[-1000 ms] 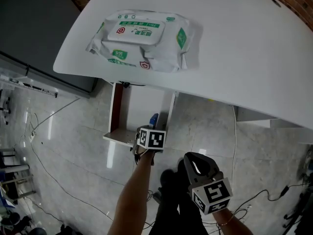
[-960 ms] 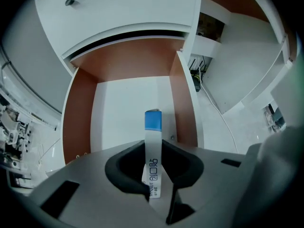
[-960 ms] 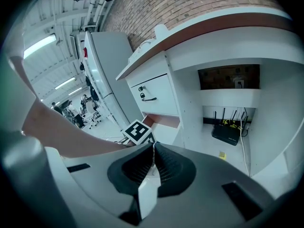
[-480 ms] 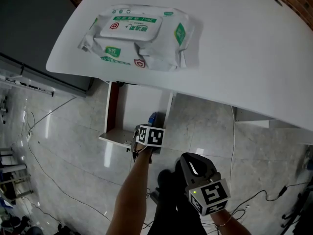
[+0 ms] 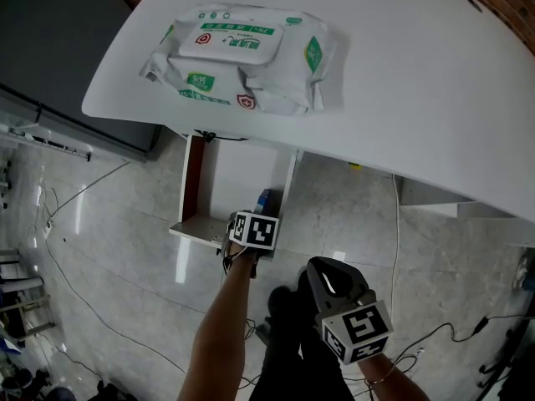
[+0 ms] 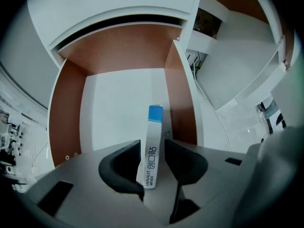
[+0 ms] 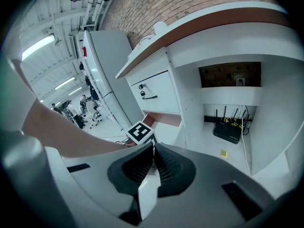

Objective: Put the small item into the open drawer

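Wipes pack on table above drawer, left claw just spreading with slim box between, right claw pressed together.

Bare left forearm reaches steeply downward, the left tongs with jaws that have just been opening, now wide, a slim white box standing unpressed between them, while the right tongs, nearer the body, slant downward, jaws closed together on nothing.

The head view looks steeply down past the bench onto the drawer. The camera on the left tool faces down into it, close; the one on the right tool sees it from farther off.
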Demonstrator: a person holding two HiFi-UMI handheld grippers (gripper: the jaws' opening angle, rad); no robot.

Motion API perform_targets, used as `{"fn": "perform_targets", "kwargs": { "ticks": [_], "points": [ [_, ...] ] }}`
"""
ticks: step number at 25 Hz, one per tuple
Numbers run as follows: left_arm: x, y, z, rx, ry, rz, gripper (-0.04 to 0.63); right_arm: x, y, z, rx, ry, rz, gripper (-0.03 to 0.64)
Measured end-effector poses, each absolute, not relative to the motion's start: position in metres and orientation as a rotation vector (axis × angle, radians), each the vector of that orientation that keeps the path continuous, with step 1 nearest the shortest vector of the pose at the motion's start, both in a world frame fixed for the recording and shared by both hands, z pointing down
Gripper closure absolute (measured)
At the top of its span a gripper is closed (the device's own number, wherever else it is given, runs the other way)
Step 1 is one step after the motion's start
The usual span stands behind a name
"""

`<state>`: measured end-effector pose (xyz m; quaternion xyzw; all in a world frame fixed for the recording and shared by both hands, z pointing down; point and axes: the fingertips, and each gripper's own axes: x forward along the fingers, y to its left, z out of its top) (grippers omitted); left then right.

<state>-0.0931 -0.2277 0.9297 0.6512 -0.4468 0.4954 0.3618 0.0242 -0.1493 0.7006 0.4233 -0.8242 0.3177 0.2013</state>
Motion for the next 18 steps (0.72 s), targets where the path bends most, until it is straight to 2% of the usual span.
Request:
{"fn": "perform_targets", "kwargs": {
  "ticks": [7,18],
  "points": [
    [-0.09,-0.224,0.852,1.808,-1.208,1.081,0.416,0.017,-0.152,0.664,1.2,-2.321,0.882,0.6],
    [-0.111,-0.201,0.675,1.974,-1.373,0.862,0.491,0.008,-0.161,0.56,1.275,-2.364,0.805,0.601]
  ]
}}
